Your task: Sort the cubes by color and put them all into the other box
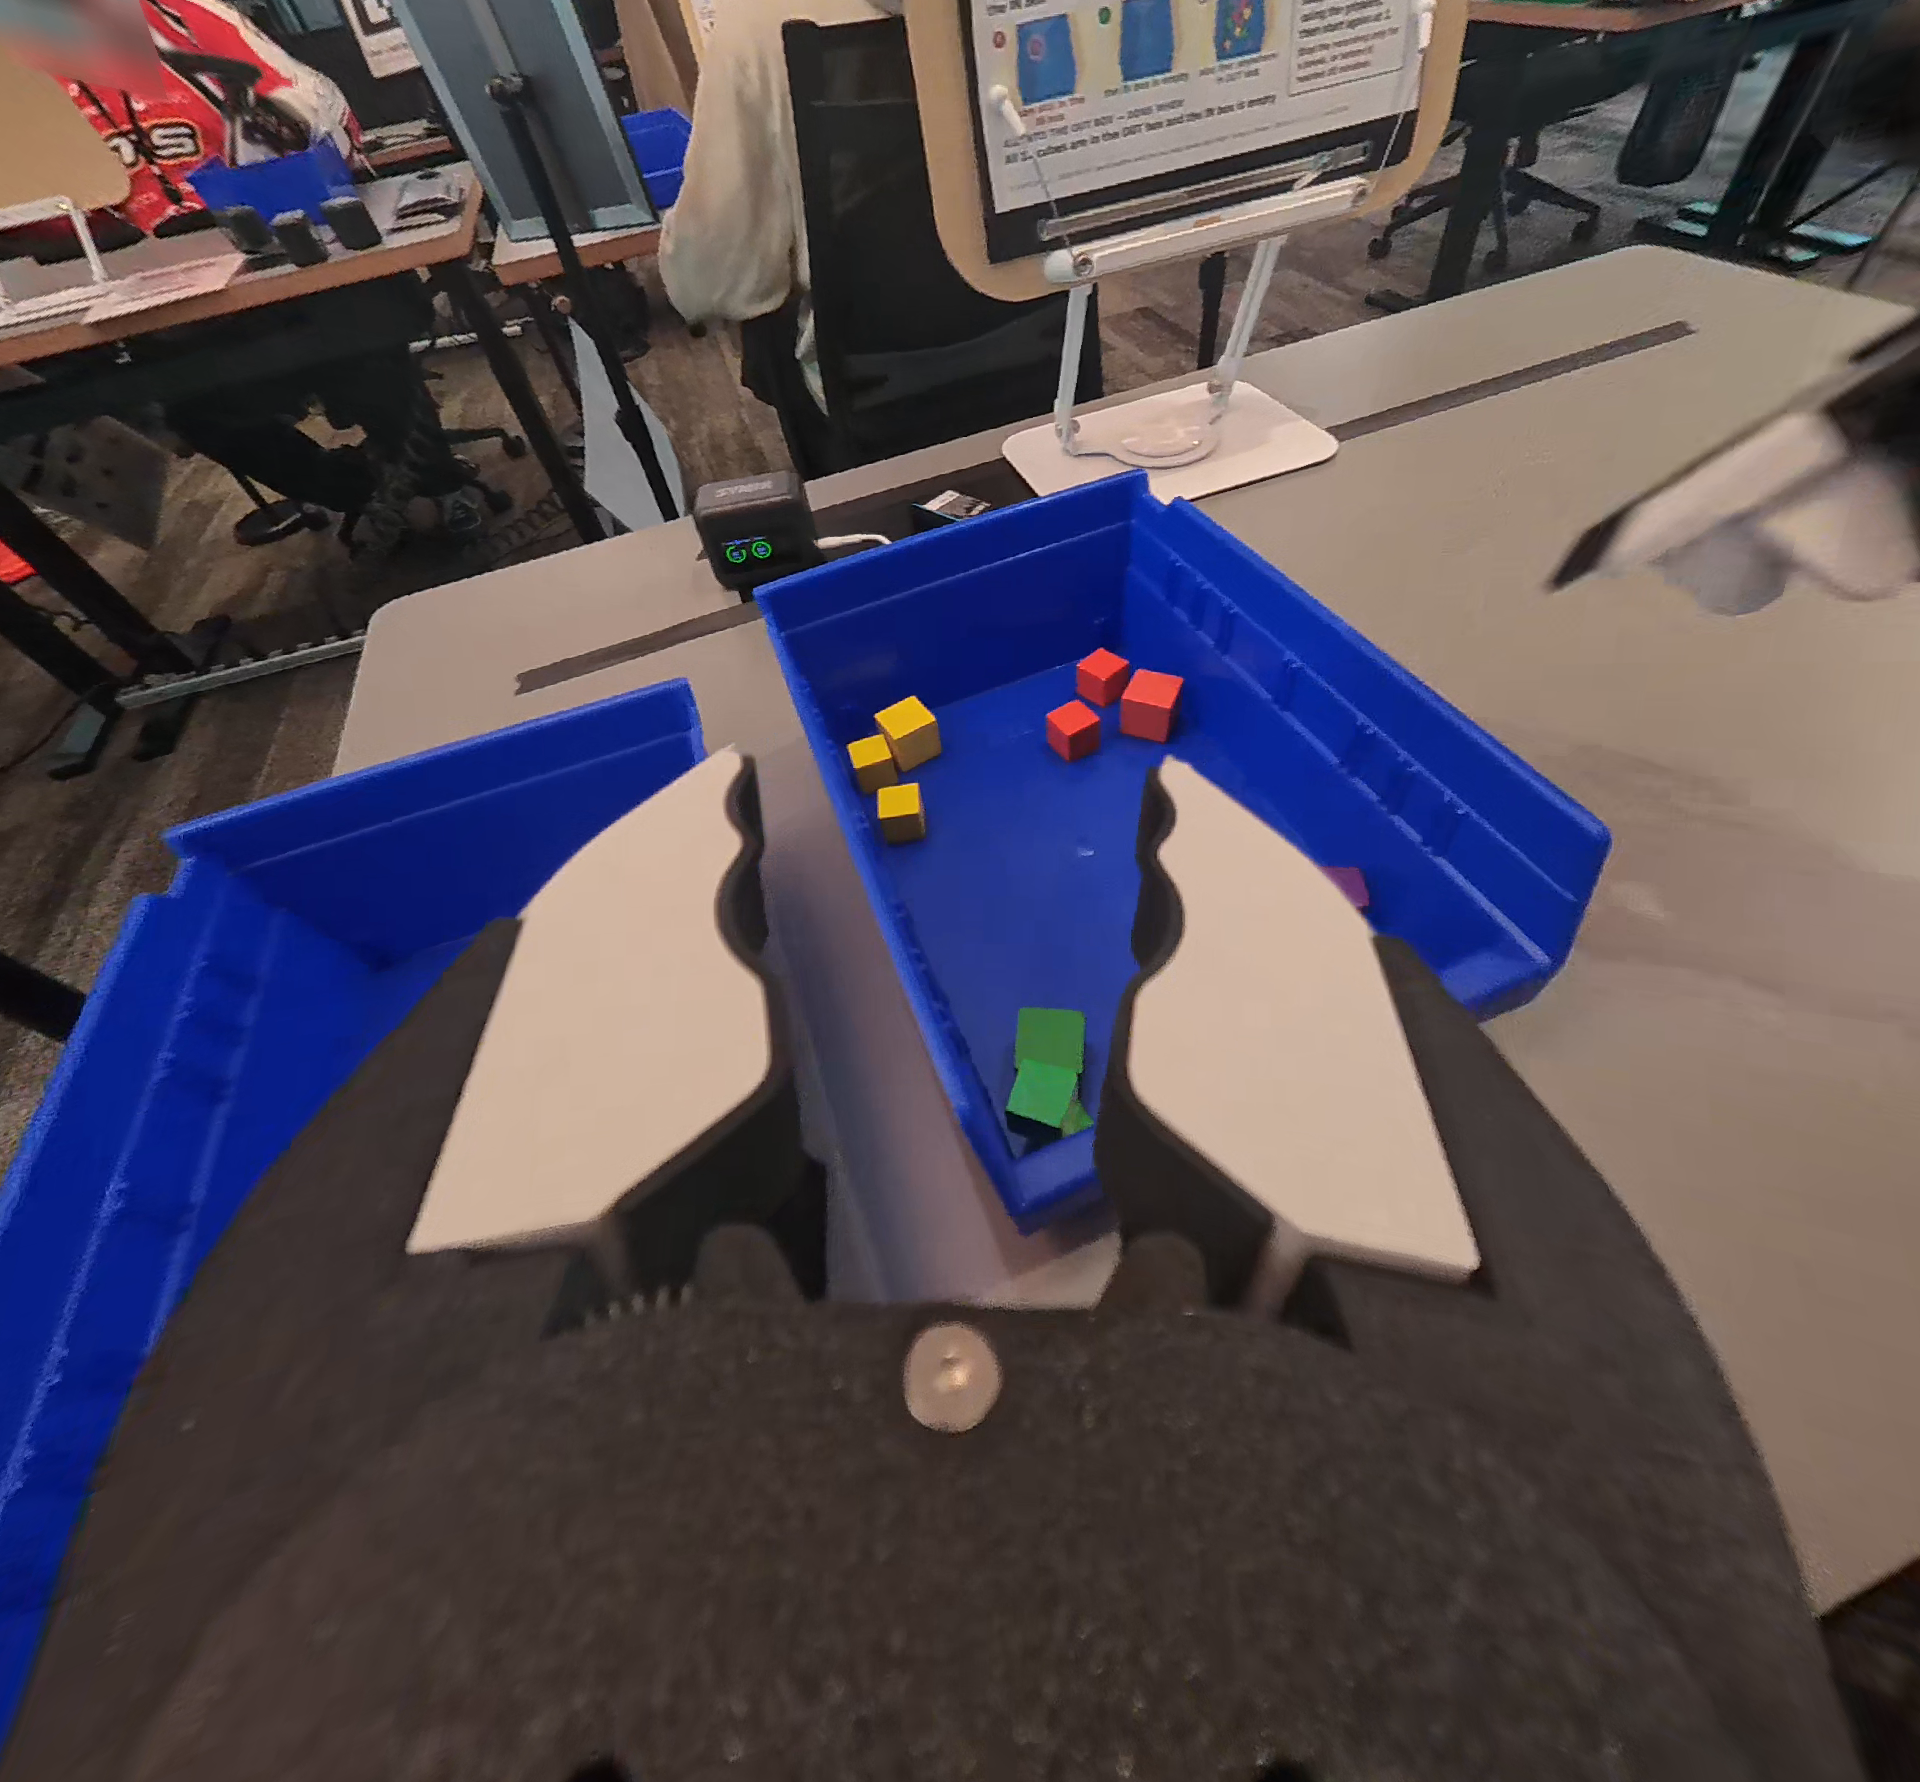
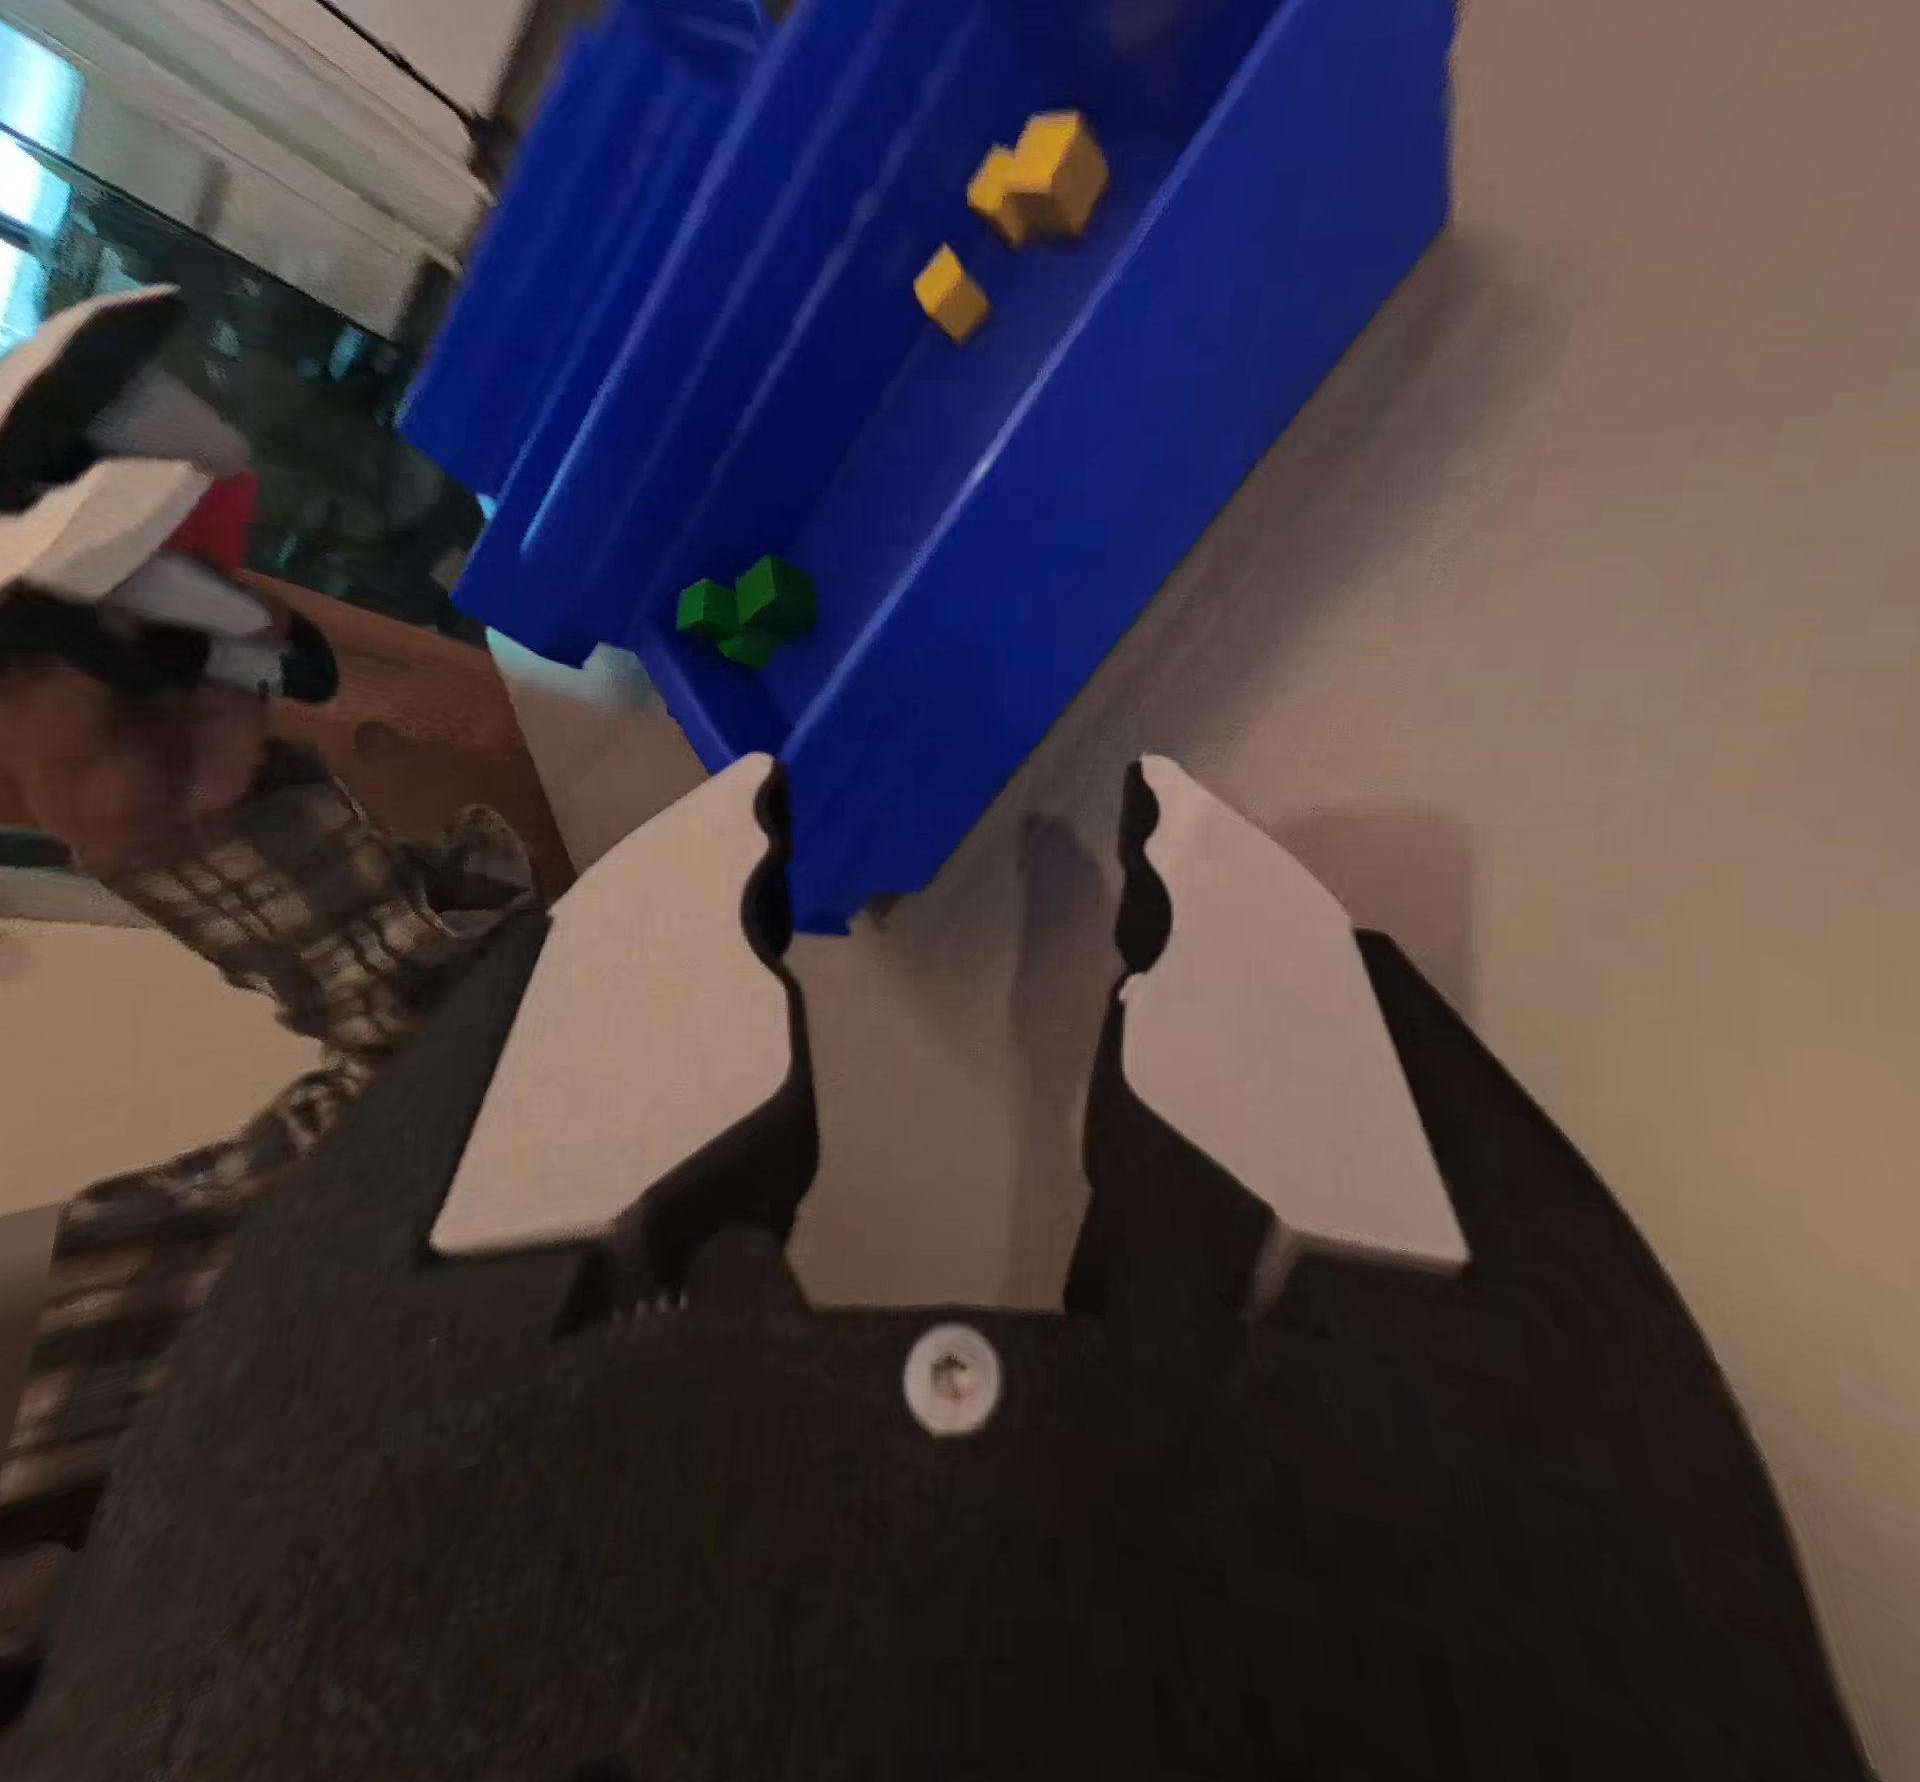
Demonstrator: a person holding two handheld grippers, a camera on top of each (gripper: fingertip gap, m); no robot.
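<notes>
Two blue boxes stand side by side on a grey table. The right box (image 1: pixel 1382 745) holds three yellow cubes (image 1: pixel 906 733), three red cubes (image 1: pixel 1117 702), green cubes (image 1: pixel 1047 1067) in its near corner and a purple cube (image 1: pixel 1348 885) half hidden behind my finger. The left box (image 1: pixel 343 880) shows no cubes. My left gripper (image 1: pixel 948 776) is open and empty above the gap between the boxes. My right gripper (image 2: pixel 954 776) is open and empty at the near end of the box (image 2: pixel 1039 589), beside its wall. The yellow cubes (image 2: pixel 1039 174) and green cubes (image 2: pixel 753 605) show there, blurred.
A white stand (image 1: pixel 1174 444) with an instruction board stands behind the boxes, next to a small black device (image 1: pixel 750 527). The other gripper (image 1: pixel 1766 506) shows blurred at right. A person's checked sleeve (image 2: pixel 312 891) and the other gripper (image 2: pixel 104 444) lie at left. Desks and chairs stand behind.
</notes>
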